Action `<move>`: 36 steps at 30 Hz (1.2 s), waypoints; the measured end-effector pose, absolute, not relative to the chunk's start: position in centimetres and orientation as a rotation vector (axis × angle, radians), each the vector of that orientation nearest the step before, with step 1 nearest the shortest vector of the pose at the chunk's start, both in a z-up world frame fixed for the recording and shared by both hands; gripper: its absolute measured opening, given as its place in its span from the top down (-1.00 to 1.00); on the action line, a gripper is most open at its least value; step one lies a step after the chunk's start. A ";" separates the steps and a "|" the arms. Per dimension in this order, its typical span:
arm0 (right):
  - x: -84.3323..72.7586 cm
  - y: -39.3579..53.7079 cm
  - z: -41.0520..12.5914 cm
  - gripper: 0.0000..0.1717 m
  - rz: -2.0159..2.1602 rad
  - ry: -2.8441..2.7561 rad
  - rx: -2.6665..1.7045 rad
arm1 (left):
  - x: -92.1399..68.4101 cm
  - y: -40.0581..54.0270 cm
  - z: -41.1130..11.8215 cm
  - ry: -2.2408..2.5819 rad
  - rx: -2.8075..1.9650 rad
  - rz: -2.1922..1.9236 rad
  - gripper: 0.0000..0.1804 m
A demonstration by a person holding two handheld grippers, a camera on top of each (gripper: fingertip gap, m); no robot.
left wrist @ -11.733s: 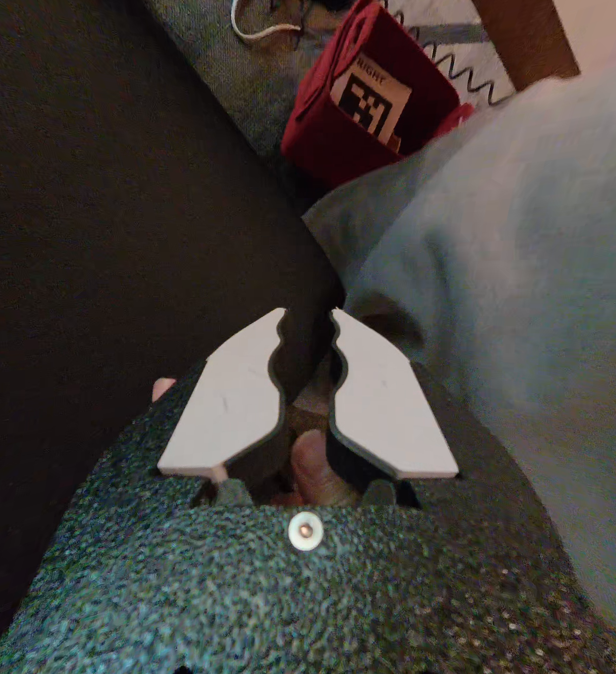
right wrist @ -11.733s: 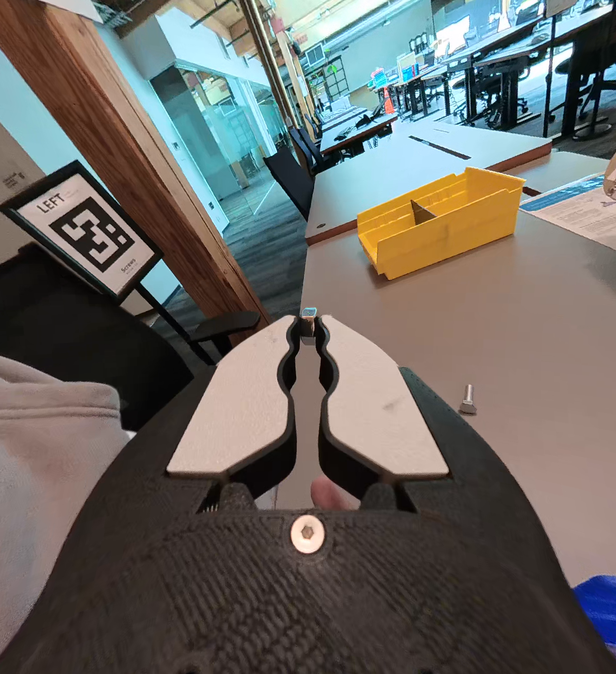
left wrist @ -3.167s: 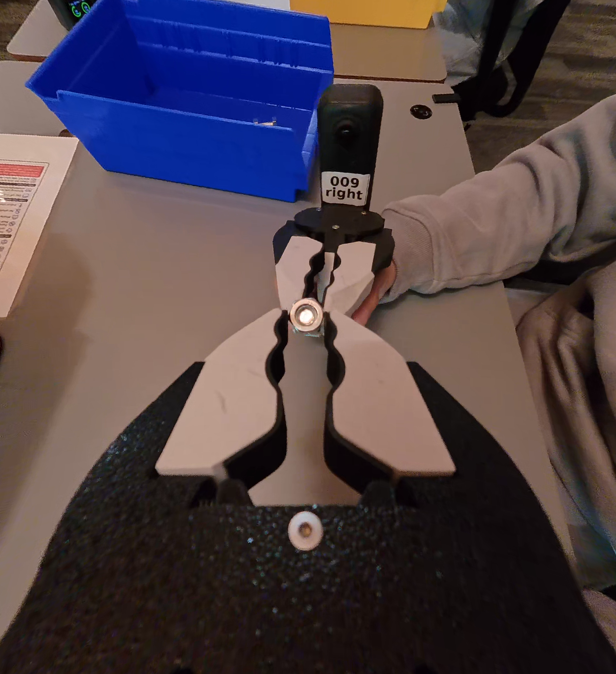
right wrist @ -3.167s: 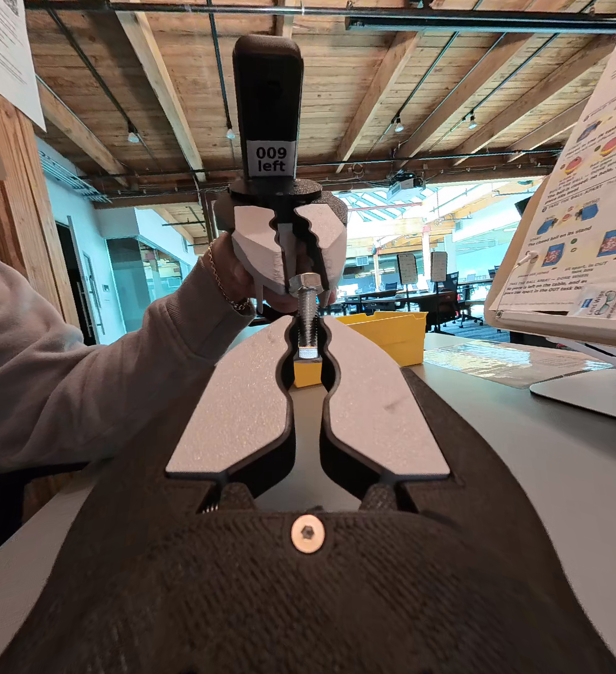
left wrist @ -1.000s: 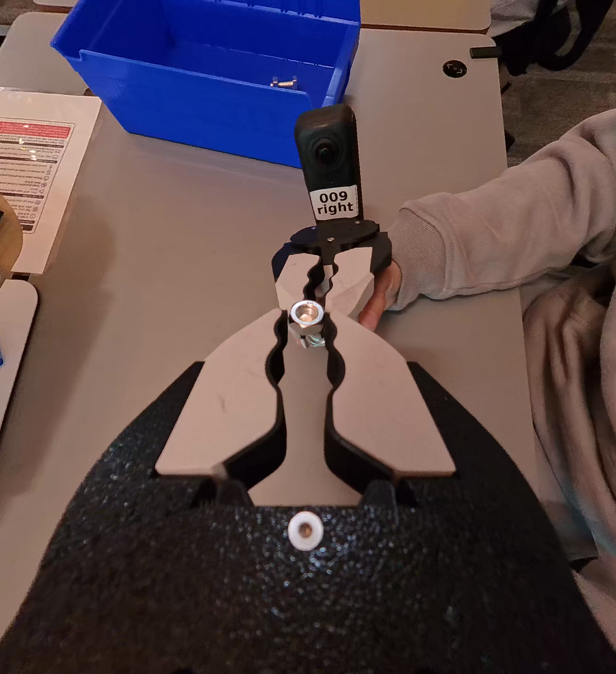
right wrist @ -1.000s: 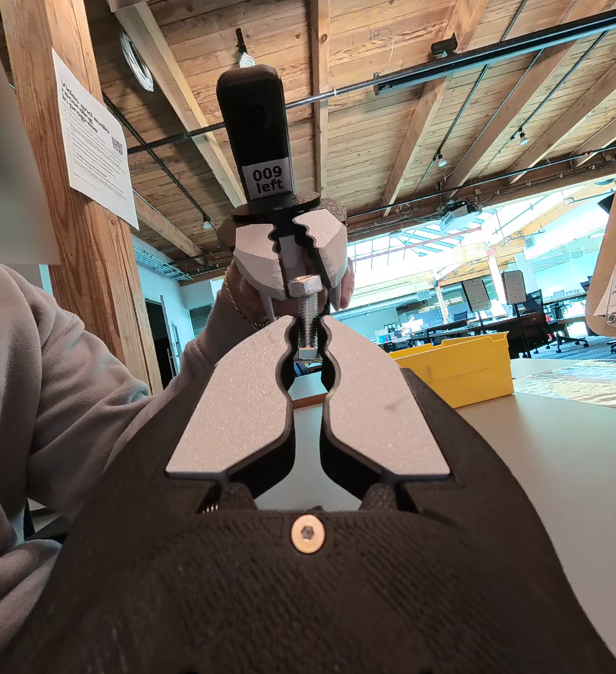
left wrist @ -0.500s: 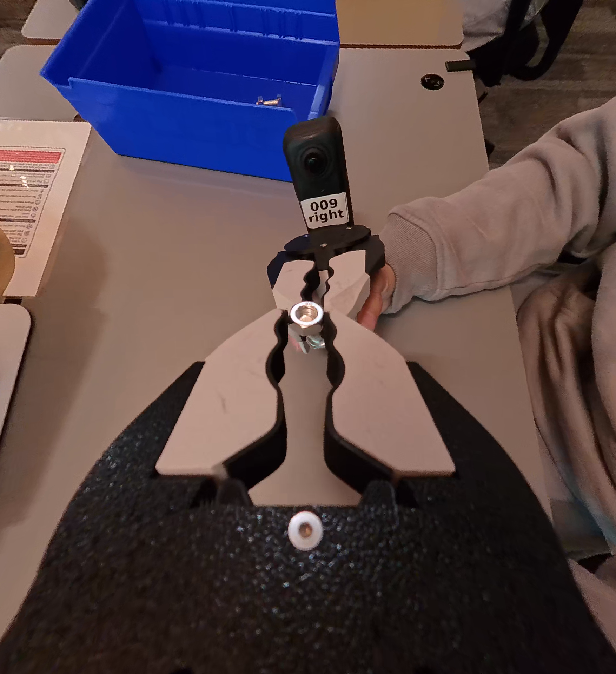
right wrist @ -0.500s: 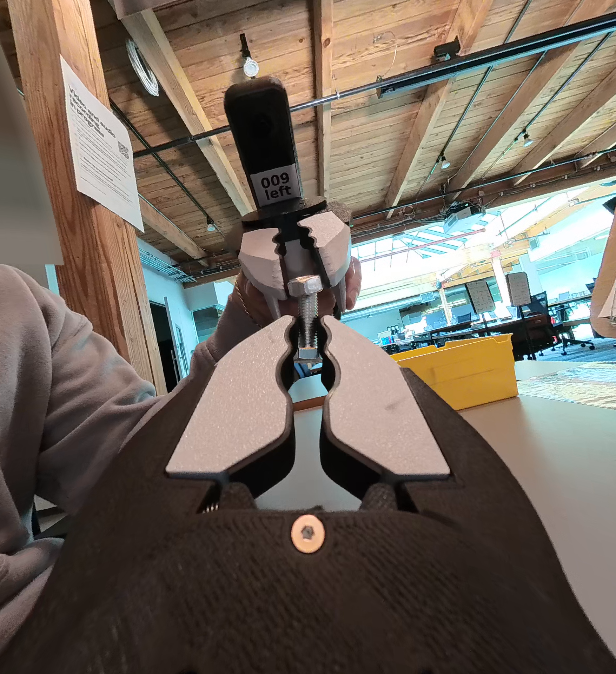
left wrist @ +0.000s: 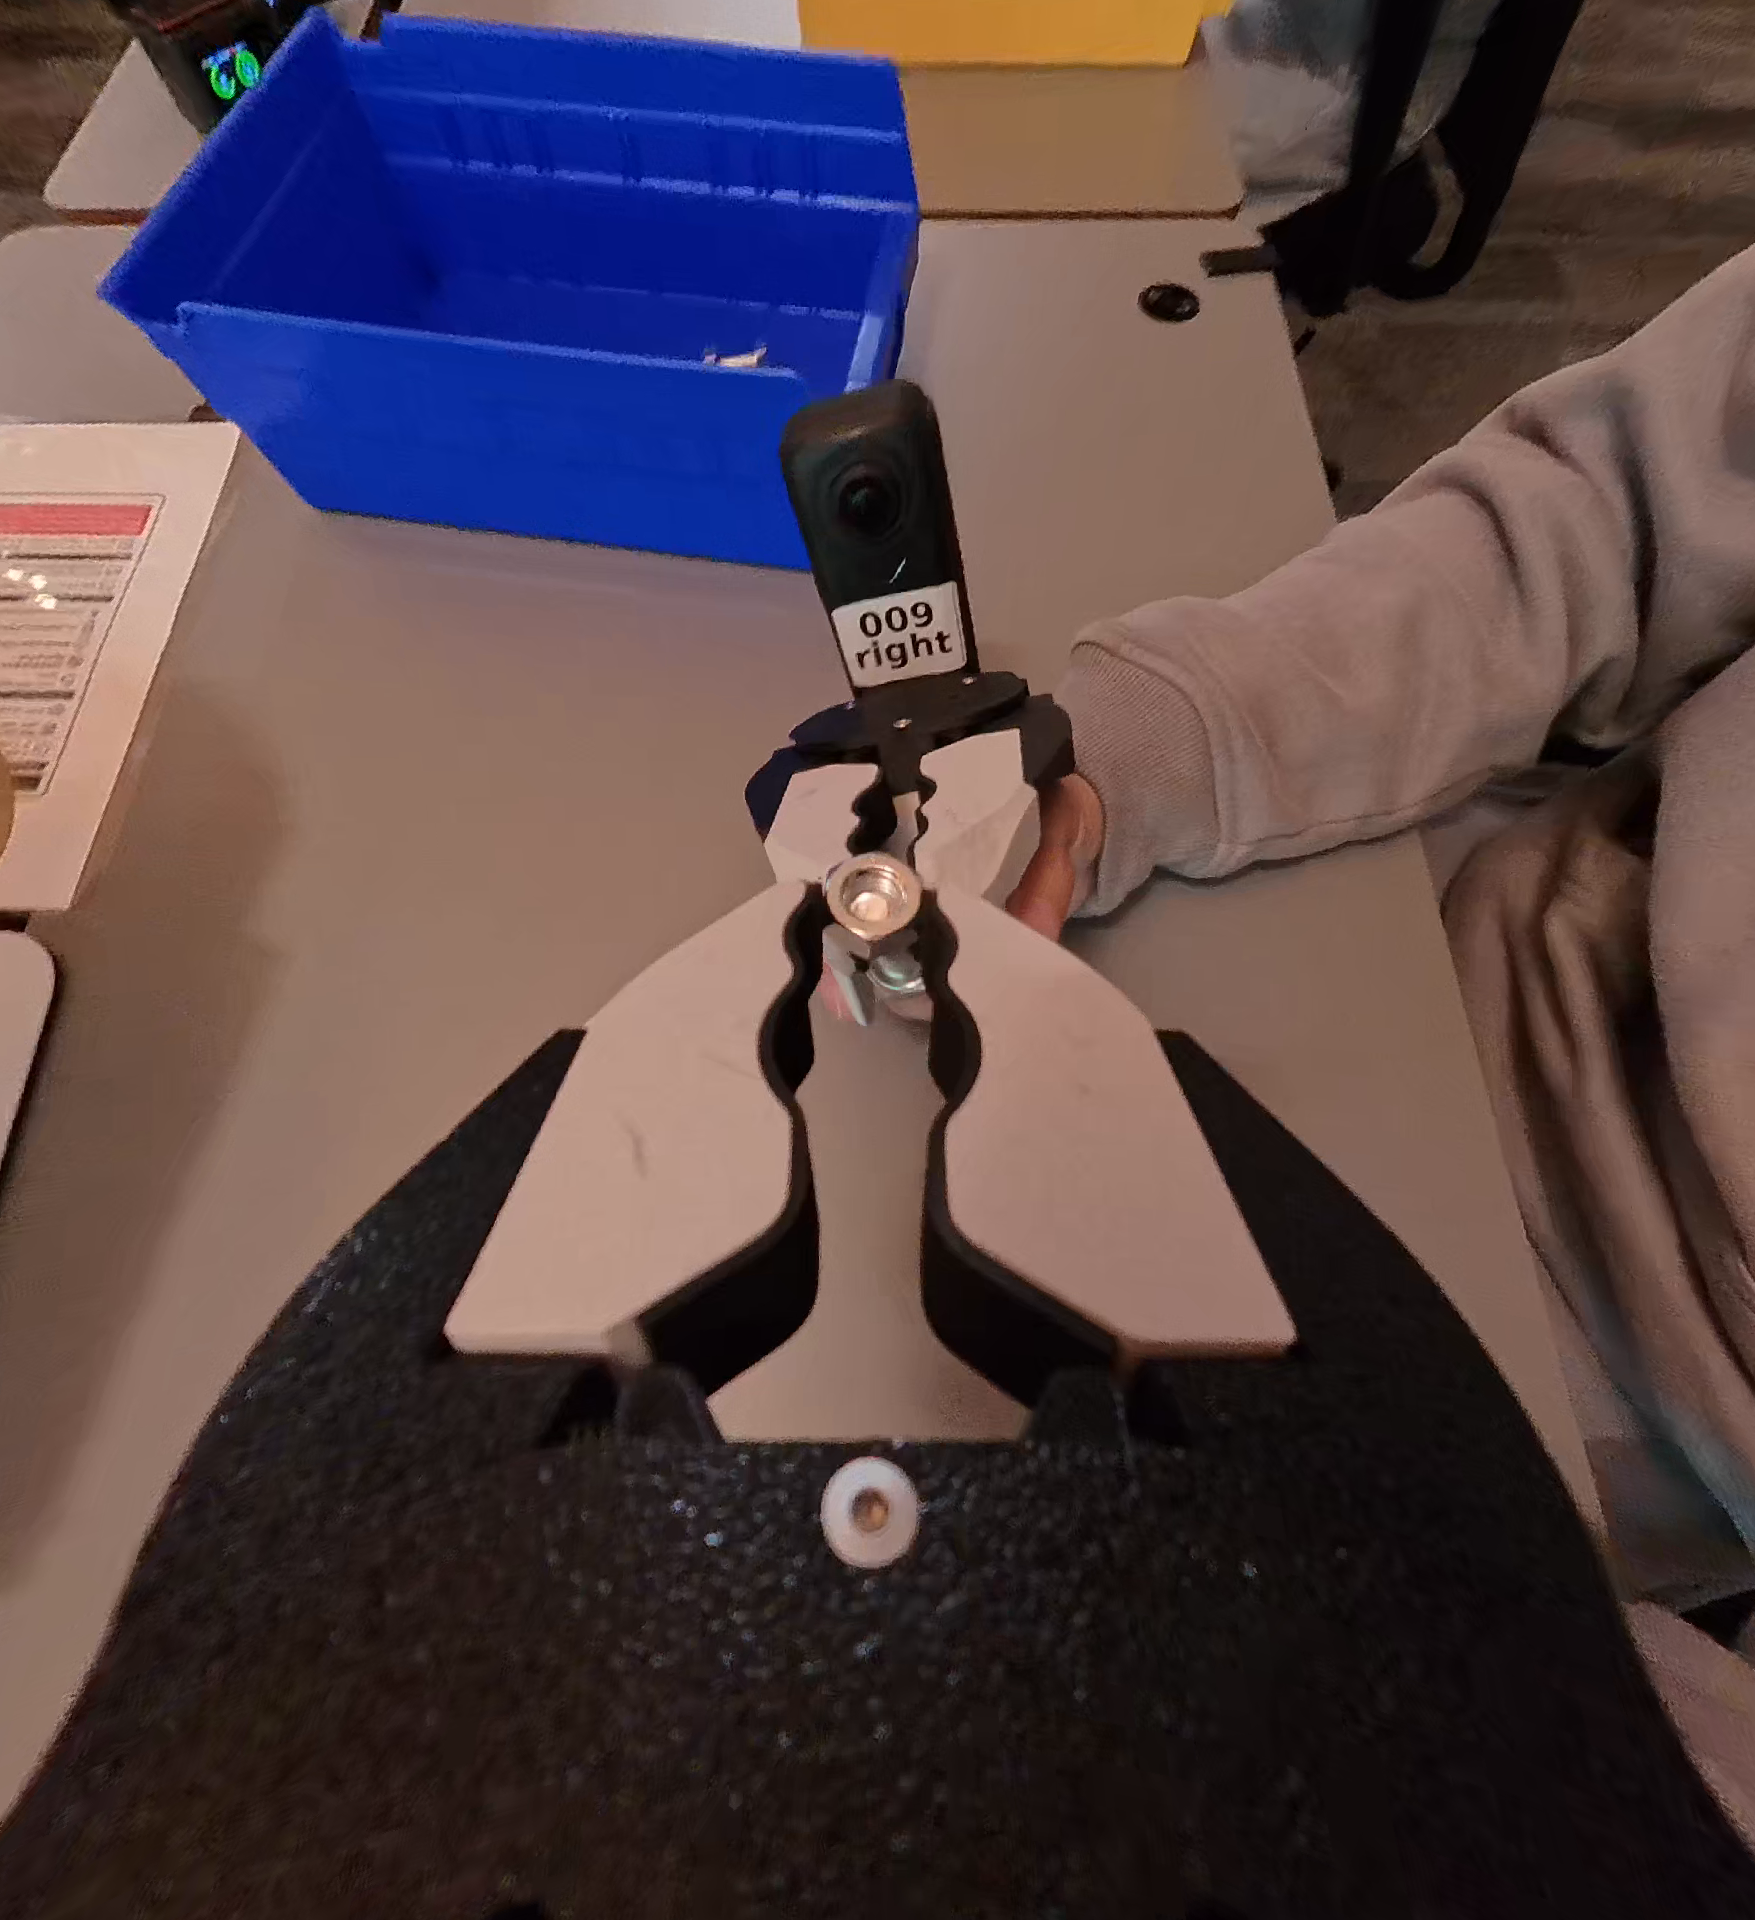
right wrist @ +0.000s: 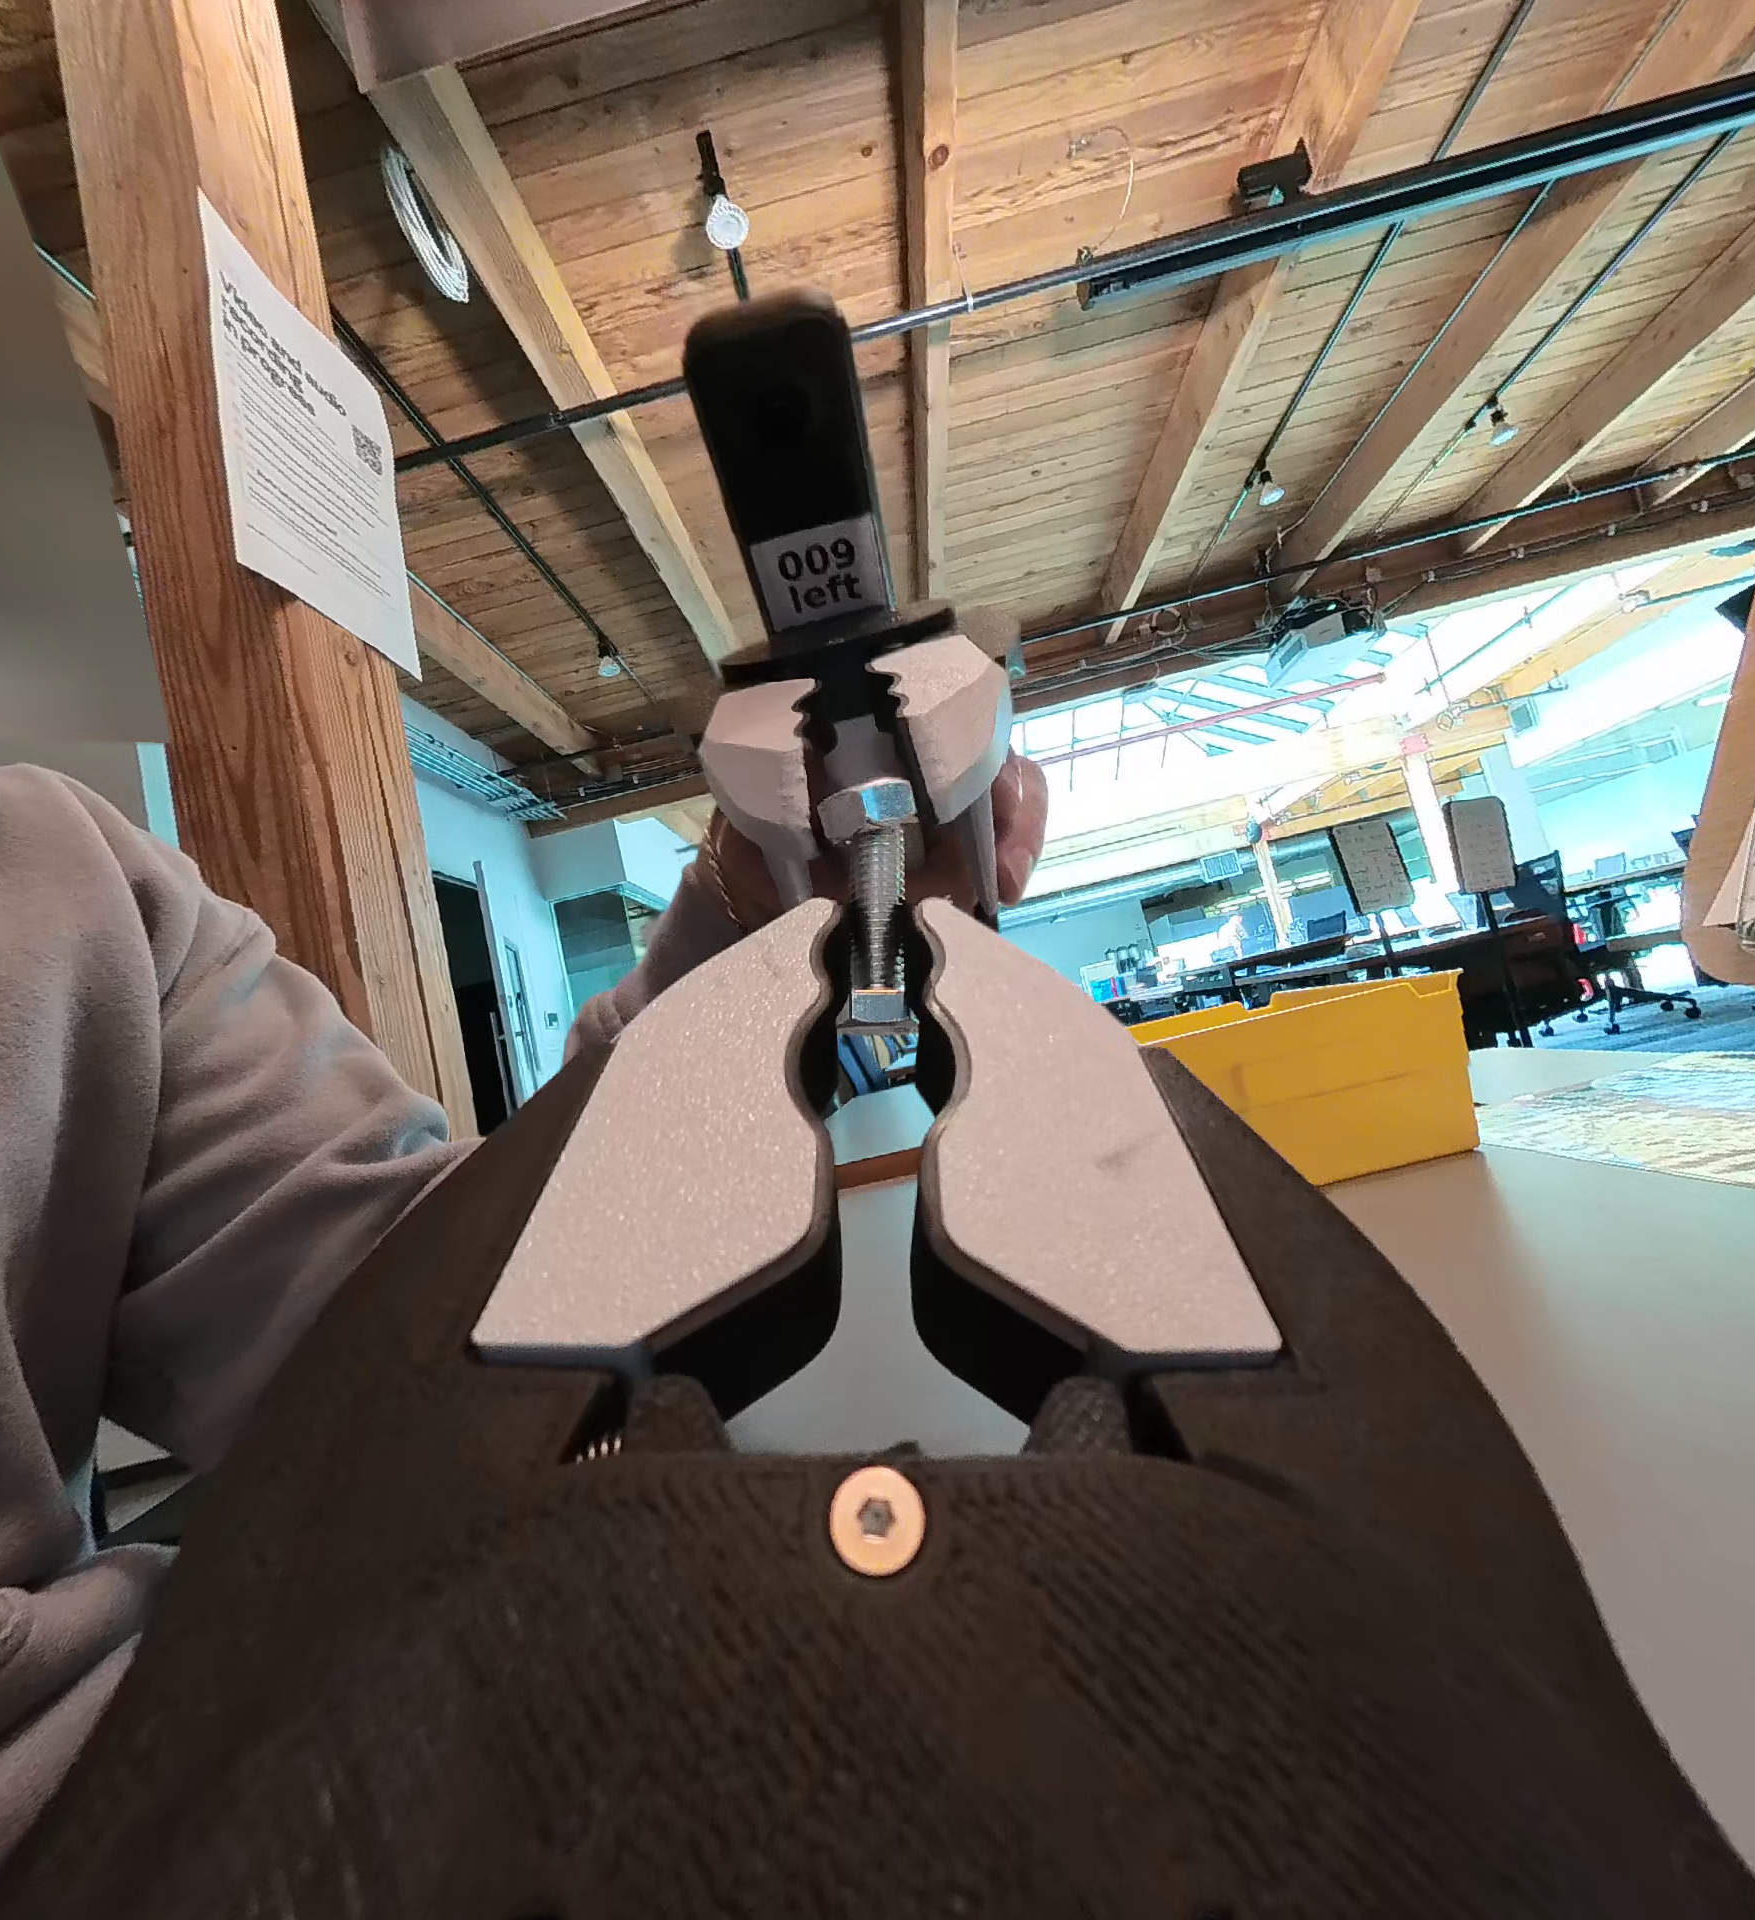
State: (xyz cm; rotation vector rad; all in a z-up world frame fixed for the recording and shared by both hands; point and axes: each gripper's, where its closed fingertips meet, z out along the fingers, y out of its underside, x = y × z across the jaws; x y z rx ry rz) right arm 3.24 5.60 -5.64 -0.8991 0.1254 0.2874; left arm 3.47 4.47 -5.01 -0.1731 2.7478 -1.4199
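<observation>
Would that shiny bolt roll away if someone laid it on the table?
Probably in a curve: the bolt has a round threaded shank but a flat-sided hex head. Looks like stiff metal, so unlikely to bend. The smooth grey table wouldn't slow it much.

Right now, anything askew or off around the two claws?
Nothing stands out. The right claw grips the bolt upright by its shank, and the left claw holds the nut on the bolt's top end, in line. No damage visible.

Surface [left wrist: 499, 748]: grey, smooth, several desks pushed together.
Far left: blue bin [left wrist: 499, 343], open top, small metal parts inside.
Far side: yellow bin [right wrist: 1309, 1081].
Left edge: printed sheet [left wrist: 31, 613].
Right: grey sleeve [left wrist: 1372, 675] resting on it.
</observation>
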 end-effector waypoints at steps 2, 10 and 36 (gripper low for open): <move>3.5 5.4 -5.6 0.90 0.281 0.134 -0.894 | 3.7 4.3 -5.0 2.751 -0.190 -1.488 0.81; 3.5 5.3 -5.4 0.90 0.287 0.133 -0.879 | 3.6 4.1 -4.7 2.755 -0.180 -1.582 0.82; 3.2 5.3 -5.3 0.90 0.286 0.112 -0.875 | 3.4 4.0 -4.7 2.721 -0.101 -1.559 0.81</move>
